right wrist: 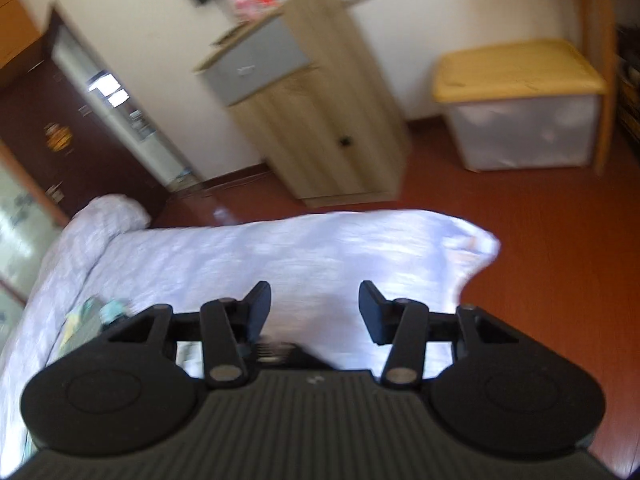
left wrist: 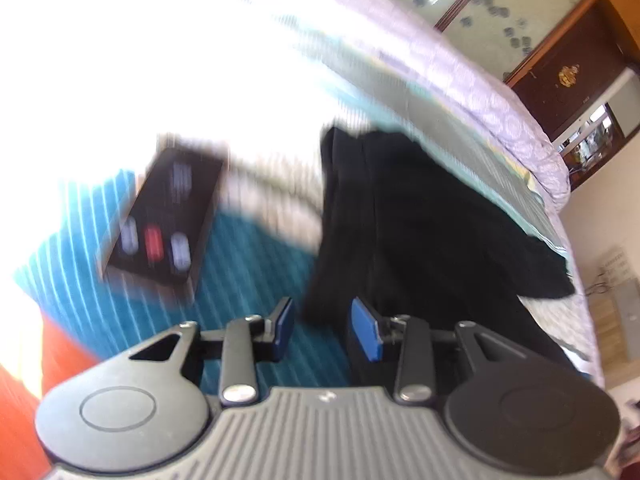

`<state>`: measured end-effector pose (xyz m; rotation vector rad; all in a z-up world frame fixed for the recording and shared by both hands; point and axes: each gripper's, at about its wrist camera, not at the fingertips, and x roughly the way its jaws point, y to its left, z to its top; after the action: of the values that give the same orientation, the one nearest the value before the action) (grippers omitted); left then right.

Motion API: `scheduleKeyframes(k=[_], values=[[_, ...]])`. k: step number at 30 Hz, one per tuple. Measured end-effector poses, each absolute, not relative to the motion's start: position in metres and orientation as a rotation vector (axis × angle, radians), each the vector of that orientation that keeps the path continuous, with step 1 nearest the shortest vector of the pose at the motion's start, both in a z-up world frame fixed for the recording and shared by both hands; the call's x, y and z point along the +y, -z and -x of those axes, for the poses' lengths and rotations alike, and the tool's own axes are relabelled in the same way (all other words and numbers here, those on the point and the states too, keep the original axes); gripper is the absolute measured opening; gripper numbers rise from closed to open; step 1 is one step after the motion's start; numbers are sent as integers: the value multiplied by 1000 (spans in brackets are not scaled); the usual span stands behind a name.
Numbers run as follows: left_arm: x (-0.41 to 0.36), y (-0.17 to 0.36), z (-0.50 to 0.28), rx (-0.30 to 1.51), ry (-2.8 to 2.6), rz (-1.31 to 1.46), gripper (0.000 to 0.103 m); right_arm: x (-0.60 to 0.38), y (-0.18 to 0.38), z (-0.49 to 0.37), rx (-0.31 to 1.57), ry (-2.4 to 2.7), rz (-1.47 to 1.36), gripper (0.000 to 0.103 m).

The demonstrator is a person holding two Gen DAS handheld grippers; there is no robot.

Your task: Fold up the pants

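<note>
Left gripper: the left gripper (left wrist: 323, 330) has its blue-padded fingers (left wrist: 366, 334) spread with a clear gap, holding nothing.
Right gripper: the right gripper (right wrist: 315, 309) is wide open and empty, aimed past the bed's corner at the red-brown floor (right wrist: 540, 280); no pants show in its view.
Pants, place: the black fabric pants (left wrist: 404, 220) lie on the bed just ahead of the left gripper, running away from it and slightly to its right; the nearest edge sits beside the right-hand pad.
Pants, look: dark, limp, seemingly already doubled lengthwise with a long crease down the middle; the far end hangs toward the pale lilac bedspread (left wrist: 472, 76). Detail is lost to blur.
Nearby: a black rectangular box with red and white ovals (left wrist: 160, 216) rests ahead-left on teal striped cloth (left wrist: 248, 276).
Step in hand, judged: reaching for a grasp.
Doing it well: probably pinch every layer at the near edge, bring the right gripper round to the matching corner, and lift evenly so the crease holds.
</note>
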<state>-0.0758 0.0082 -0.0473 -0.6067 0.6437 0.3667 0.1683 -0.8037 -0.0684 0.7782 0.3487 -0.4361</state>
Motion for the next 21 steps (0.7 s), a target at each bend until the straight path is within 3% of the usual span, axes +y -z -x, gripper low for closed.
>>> scheduleKeyframes(k=[2,5,7,15,19,20,21], values=[[20,25,54,612,-377,545,33,-787,56,-192,347,361,-762,51],[25,0,4,578,-357,383,48,-751,36,-232,379,236,-743,52],[26,-6,-41,581,-344,254,51,-724,26,-264,414,170,-714,52],[8,30,-189,678,-242,-20,82,-616,12,-408,588,56,-532,54],[11,67,-225,729,-234,-98,81,-574,33,-486,645,90,-455,56],[13,74,-231,741,-242,-117,75,-564,38,-505,658,110,-420,56],[16,81,-236,757,-249,-130,52,-556,45,-524,673,136,-392,58]])
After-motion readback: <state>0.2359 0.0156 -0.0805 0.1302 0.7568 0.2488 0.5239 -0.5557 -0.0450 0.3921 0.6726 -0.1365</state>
